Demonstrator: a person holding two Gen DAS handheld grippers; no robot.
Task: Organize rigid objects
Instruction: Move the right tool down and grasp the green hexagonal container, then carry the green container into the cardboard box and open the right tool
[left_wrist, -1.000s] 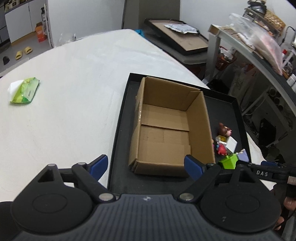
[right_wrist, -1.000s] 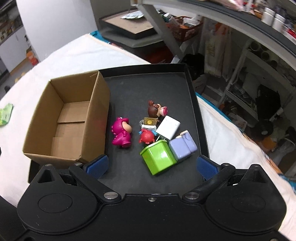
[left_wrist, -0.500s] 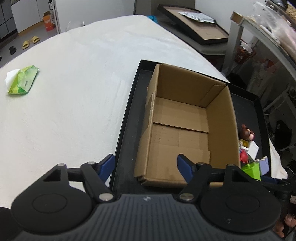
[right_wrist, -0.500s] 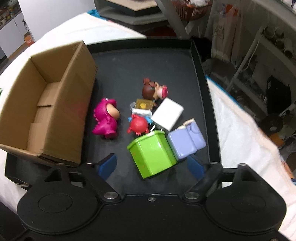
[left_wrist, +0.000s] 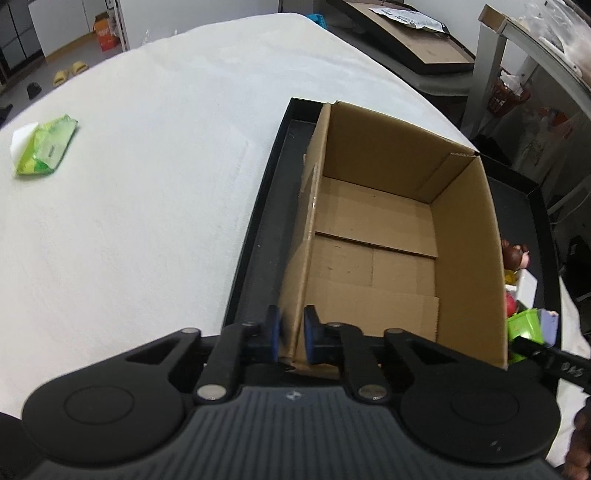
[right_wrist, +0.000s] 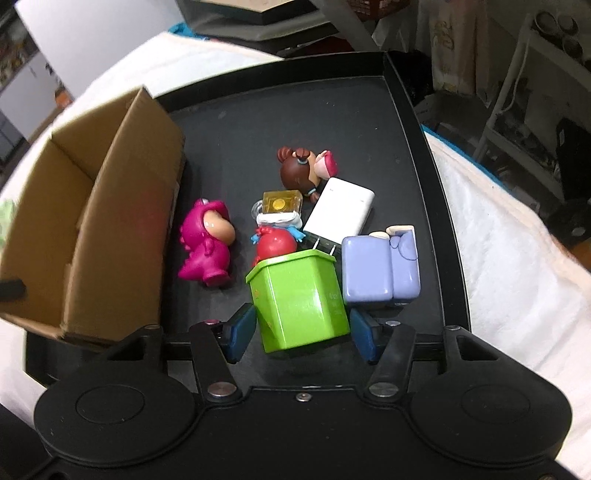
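An open cardboard box (left_wrist: 376, 236) stands on a black tray (left_wrist: 255, 236). My left gripper (left_wrist: 291, 338) is shut on the box's near left wall. In the right wrist view the box (right_wrist: 122, 192) is at the left. Toys lie on the tray (right_wrist: 417, 122): a magenta figure (right_wrist: 205, 243), a red figure (right_wrist: 275, 245), a brown-haired doll (right_wrist: 301, 173), a white charger (right_wrist: 340, 210), a lilac block (right_wrist: 380, 269) and a green tin (right_wrist: 299, 299). My right gripper (right_wrist: 301, 332) is open, with its fingers on both sides of the green tin.
A green wipes packet (left_wrist: 44, 147) lies on the white tablecloth (left_wrist: 147, 184) at the far left. Shelving and clutter (right_wrist: 524, 92) stand beyond the table's right edge. A flat black tray with cardboard (left_wrist: 413, 40) sits behind the table.
My left gripper moved forward and closed on the box's left wall. My right gripper dropped toward the tray, narrowed, and now straddles the green tin.
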